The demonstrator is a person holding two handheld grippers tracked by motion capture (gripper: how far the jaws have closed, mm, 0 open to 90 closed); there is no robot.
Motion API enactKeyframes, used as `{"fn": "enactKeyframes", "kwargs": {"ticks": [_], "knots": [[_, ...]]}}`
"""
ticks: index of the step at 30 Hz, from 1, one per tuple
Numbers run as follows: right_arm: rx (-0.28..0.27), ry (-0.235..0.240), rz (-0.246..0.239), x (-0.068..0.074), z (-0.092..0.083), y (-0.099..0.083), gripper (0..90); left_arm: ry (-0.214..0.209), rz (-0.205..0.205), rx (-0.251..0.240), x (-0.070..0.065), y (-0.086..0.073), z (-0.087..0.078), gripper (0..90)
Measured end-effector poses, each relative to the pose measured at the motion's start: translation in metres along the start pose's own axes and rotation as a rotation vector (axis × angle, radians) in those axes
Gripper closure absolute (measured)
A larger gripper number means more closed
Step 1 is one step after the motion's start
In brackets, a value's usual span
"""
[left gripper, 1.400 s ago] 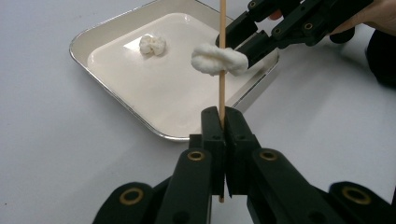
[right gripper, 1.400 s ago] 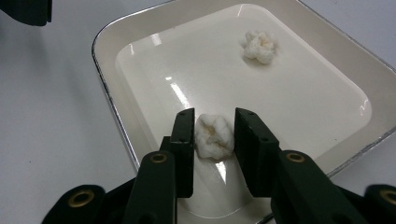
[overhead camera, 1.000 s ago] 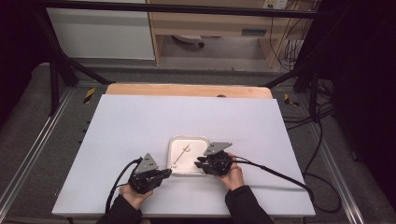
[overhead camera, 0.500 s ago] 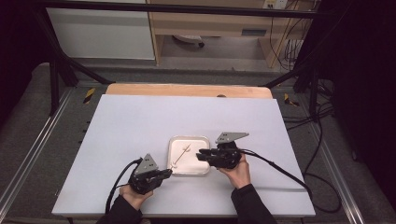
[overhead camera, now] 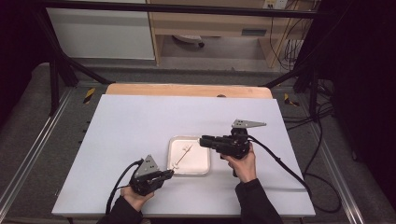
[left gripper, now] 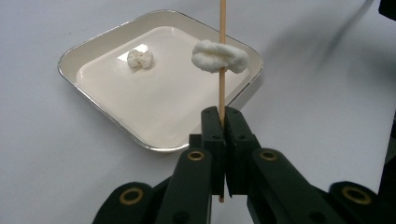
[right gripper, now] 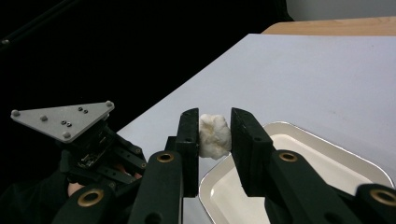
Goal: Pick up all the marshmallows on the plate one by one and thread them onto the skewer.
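The right tool (right gripper: 208, 140) pinches one soft, light marshmallow (right gripper: 214, 135) above the tray (left gripper: 93, 46); squeeze gently at its sides. The left tool (left gripper: 223, 123), pressed together on a thin, brittle wooden skewer (left gripper: 222, 88), holds a second marshmallow threaded on it over the tray's near-right corner; a third lies inside.

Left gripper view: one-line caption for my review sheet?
Left tongs shut on a wooden skewer threaded through one white piece; another lies in the tray.
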State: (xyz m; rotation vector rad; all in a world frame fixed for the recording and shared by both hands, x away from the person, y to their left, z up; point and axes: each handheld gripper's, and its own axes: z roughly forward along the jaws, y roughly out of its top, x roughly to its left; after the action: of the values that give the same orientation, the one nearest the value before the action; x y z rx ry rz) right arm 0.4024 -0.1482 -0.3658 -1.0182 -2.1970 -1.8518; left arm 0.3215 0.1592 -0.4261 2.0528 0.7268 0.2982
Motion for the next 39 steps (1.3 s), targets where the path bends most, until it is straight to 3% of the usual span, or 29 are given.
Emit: {"fn": "enactKeyframes", "kwargs": {"ticks": [8, 22, 31, 39], "knots": [[0.006, 0.031, 0.048, -0.004, 0.011, -0.003, 73.5, -0.001, 0.008, -0.006, -0.002, 0.0, -0.001, 88.3], [0.024, 0.07, 0.079, -0.006, 0.019, -0.008, 74.5, -0.001, 0.01, -0.006, -0.002, 0.0, 0.0, 88.4], [0.044, 0.084, 0.081, -0.006, 0.021, -0.011, 77.4, 0.014, 0.048, 0.026, -0.005, 0.001, 0.003, 88.5], [0.056, 0.096, 0.071, -0.004, 0.024, -0.016, 79.5, 0.015, 0.056, 0.039, -0.006, 0.0, 0.003, 88.7]]}}
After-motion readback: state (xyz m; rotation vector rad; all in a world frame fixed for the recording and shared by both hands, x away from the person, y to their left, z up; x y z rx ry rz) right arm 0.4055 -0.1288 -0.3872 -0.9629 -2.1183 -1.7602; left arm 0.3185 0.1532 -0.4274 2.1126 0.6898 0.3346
